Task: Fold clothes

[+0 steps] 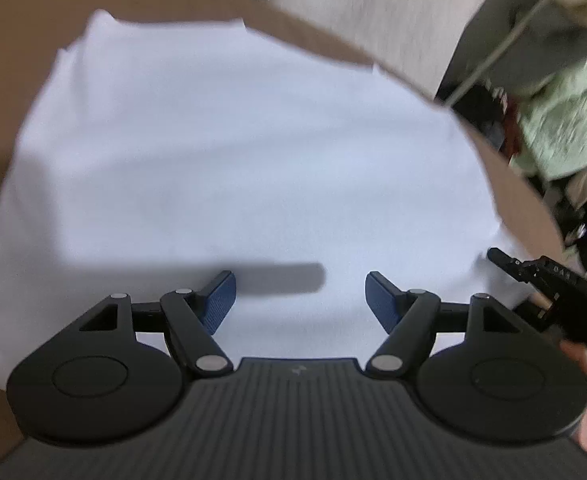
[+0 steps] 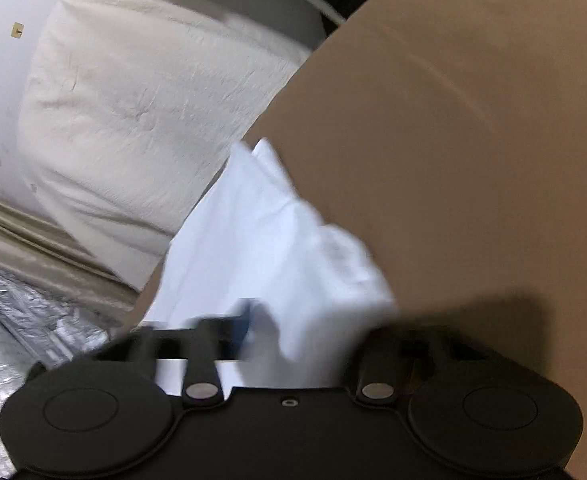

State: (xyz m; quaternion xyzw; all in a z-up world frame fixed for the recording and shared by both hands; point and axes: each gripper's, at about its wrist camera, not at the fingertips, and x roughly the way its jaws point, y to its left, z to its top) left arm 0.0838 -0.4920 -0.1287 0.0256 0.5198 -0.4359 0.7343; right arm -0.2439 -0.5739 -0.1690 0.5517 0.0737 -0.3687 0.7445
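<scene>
A white garment (image 1: 221, 160) lies spread flat on a brown tabletop (image 1: 21, 32). My left gripper (image 1: 300, 292) hovers over the garment's near part, open, with nothing between its blue pads (image 1: 219, 300). In the right wrist view, a bunched corner of the garment (image 2: 269, 232) rises between the jaws of my right gripper (image 2: 305, 320). It looks shut on the cloth, though the fingers are blurred and the right one is hidden. The right gripper (image 1: 497, 258) also shows at the garment's right edge in the left wrist view, fingertips together.
The brown tabletop (image 2: 453, 140) ends just past the garment. Beyond the edge stand a cream cushion (image 2: 145, 100) and a white wall. Silver crinkled sheeting (image 2: 21, 320) lies lower left. A pale green cloth (image 1: 561, 120) hangs off to the right. A hand (image 1: 585, 360) holds the right gripper.
</scene>
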